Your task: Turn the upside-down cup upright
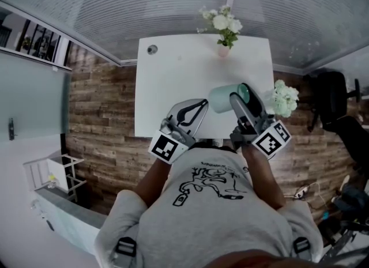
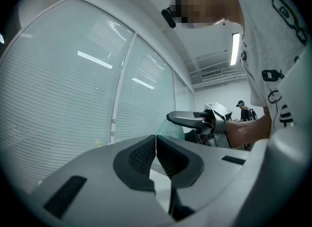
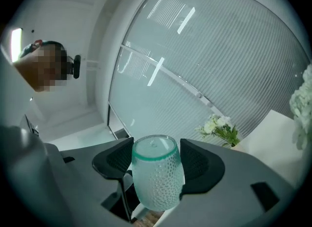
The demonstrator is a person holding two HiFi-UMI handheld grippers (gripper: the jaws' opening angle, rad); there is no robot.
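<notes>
Over the white table (image 1: 173,82), a cup is held on its side.
The right gripper (image 3: 156,160) squeezes it between wide jaws, and the left gripper (image 2: 156,153) is shut tight and empty. The bumpy green cup (image 1: 221,98) is near the table's front edge.

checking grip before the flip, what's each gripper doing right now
Left gripper: closed, fingers together, holding nothing.
Right gripper: closed on the green cup, fingers pressing its sides.

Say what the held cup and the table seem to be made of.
Cup: translucent pale-green glass or plastic, unclear which; dimpled surface, darker green band near one end, and light shows through. Table: smooth white matte top, probably laminate or painted board; no grain visible.
</notes>
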